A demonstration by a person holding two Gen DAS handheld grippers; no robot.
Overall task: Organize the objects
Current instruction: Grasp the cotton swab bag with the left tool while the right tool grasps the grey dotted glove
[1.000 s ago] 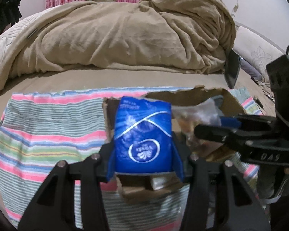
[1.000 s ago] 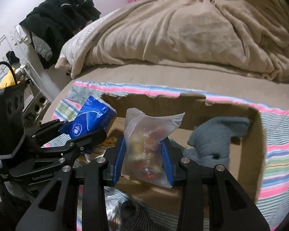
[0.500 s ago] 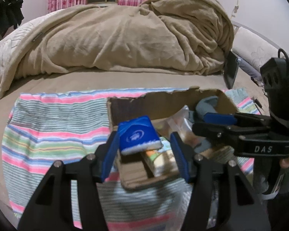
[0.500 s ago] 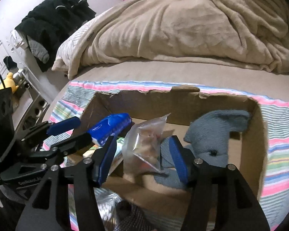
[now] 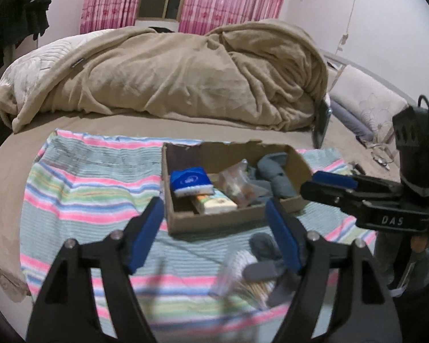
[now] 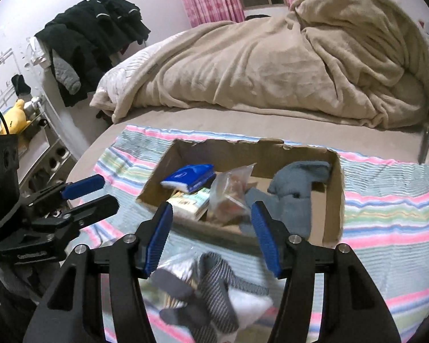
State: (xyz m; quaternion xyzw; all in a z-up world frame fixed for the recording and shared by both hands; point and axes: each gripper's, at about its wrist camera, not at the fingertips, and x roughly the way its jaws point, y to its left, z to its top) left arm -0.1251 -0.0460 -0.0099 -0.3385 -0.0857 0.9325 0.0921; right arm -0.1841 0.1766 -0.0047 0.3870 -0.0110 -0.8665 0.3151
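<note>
Cardboard box [image 6: 333,200]: holds blue tissue pack [image 6: 190,177], clear snack bag [image 6: 228,191], grey sock [image 6: 294,191], gathered for tidying. Left gripper [image 5: 217,233] opening, empty; right gripper [image 6: 211,235] parted, empty. Striped socks [image 6: 214,288] (unsorted) lie nearby.

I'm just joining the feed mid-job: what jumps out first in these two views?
The torn cardboard box sits mid-frame on a striped towel, holding a blue tissue pack, a clear snack bag and a grey sock. Both tongs, left and right, hang empty in front of it, the left's jaws opening. Loose socks lie on the towel nearest the cameras.
</note>
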